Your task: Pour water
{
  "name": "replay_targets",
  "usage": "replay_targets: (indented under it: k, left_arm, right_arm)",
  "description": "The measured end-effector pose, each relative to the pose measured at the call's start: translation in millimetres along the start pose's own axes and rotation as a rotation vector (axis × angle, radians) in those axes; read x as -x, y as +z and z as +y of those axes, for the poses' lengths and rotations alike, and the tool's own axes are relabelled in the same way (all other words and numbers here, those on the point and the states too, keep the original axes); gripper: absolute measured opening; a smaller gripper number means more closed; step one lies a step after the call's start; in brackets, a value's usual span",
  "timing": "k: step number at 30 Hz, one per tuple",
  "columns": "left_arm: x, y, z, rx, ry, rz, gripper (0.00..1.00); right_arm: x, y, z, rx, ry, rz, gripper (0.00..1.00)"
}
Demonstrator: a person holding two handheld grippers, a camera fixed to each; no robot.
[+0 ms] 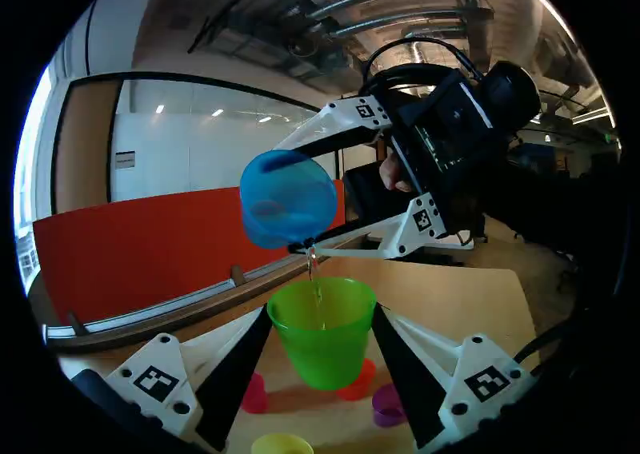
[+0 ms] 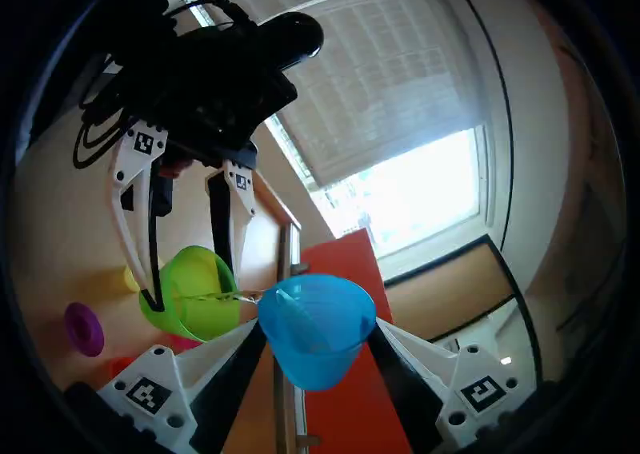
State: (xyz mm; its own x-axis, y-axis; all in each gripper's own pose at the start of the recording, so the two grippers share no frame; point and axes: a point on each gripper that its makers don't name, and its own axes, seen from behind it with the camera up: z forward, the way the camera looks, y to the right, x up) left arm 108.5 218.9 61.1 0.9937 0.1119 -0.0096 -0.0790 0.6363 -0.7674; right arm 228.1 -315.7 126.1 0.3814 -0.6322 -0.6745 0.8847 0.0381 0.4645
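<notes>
Left gripper [image 1: 320, 316] pinches a green cup [image 1: 324, 350] upright between both fingers, above the wooden table [image 1: 464, 294]. Right gripper [image 2: 317, 330] clamps a blue cup [image 2: 316, 362] the same way. In the left gripper view that blue cup hangs at about 11 o'clock from the green one, tipped well over with its mouth turned down and sideways.

A thin stream of water [image 1: 314, 282] leaves the blue rim at its 5 o'clock edge and falls inside the green rim, so the pour is under way and on target.

The blue cup looks nearly drained in the right gripper view, though glare makes that uncertain, and the level in the green cup cannot be read. What seems left is to let the last water run out, then tip the blue cup back upright.

A pink cup [image 1: 254, 394] stands on the table at 7 o'clock from the green cup, and a purple one [image 1: 388, 406] at 5 o'clock.
</notes>
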Motion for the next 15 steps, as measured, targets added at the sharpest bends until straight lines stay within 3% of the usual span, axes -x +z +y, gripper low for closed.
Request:
replay_targets:
  k: [15]
  left_arm:
    - [-1.3,-0.7,-0.7,-0.004,0.006,0.006,0.88]
  right_arm:
    - [-0.5,-1.6,3.7,0.009,-0.015,0.002,0.90]
